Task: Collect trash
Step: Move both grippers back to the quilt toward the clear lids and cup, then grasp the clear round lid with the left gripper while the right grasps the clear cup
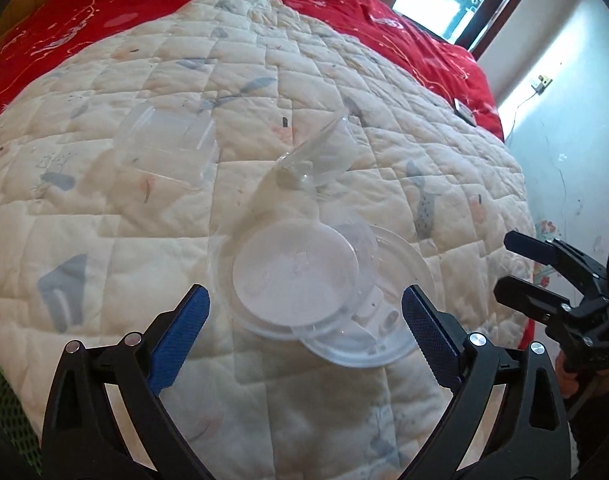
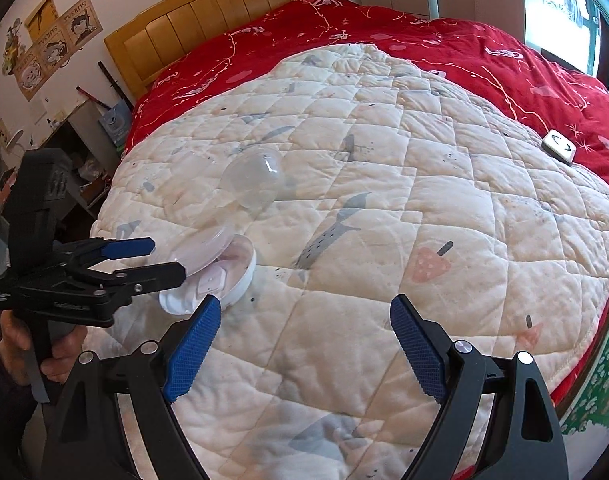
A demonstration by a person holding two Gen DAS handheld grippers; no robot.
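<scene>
A round clear plastic container (image 1: 296, 276) with a loose lid lies on the white quilt (image 1: 104, 208). My left gripper (image 1: 306, 312) is open and hovers over it, a blue pad on either side and neither touching. From the right wrist view, the left gripper (image 2: 166, 258) has its tips just short of the container (image 2: 228, 276). Farther back lie a clear domed cup (image 1: 316, 152) and a clear rectangular box (image 1: 168, 144). My right gripper (image 2: 304, 320) is open over bare quilt with nothing between its fingers, and shows at the right edge (image 1: 508, 262).
The quilt covers a bed with a red blanket (image 2: 464, 40) at the far end and a wooden headboard (image 2: 224, 4). A small white device (image 2: 558, 146) lies on the blanket. A cluttered dark shelf (image 2: 76, 152) stands left of the bed. A hand (image 2: 60, 356) holds the left gripper.
</scene>
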